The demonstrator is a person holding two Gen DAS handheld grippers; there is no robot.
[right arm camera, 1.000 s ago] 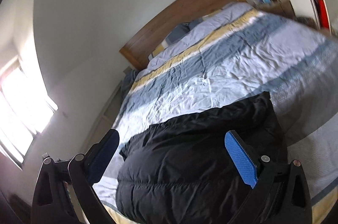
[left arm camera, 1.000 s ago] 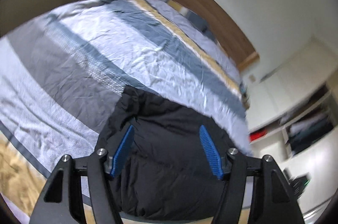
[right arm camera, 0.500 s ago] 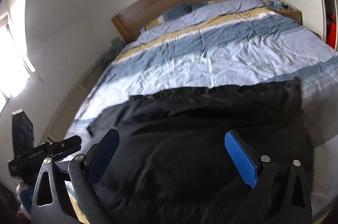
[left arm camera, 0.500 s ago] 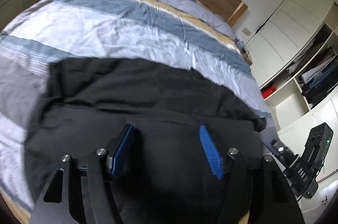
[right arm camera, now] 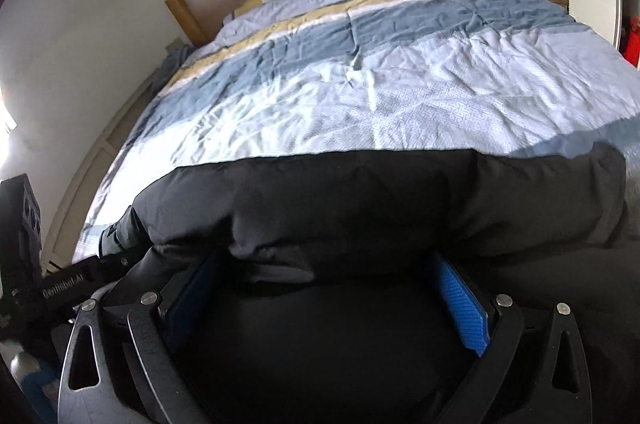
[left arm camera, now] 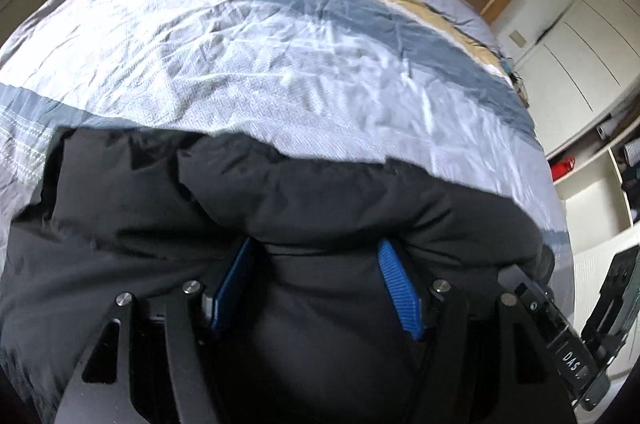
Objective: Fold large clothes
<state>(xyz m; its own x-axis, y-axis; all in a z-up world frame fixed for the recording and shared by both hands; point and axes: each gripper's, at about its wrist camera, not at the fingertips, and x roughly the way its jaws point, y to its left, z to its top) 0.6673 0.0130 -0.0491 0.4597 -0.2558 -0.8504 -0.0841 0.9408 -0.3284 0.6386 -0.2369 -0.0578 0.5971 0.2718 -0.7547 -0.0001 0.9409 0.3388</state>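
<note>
Left gripper [left arm camera: 316, 260] and right gripper [right arm camera: 324, 274], jaws spread with nothing clamped, sat low over the black padded jacket [left arm camera: 320, 192] at the near end of the striped bed [left arm camera: 280, 64], apparently mid-fold, the blurred ridge suggesting the next move was closing on that edge.

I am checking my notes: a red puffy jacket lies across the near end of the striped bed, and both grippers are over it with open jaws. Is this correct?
Only the colour is wrong: the puffy jacket is black, as the right wrist view shows. It does lie across the near end of the striped bed, with the left gripper and right gripper over it, jaws open.
</note>
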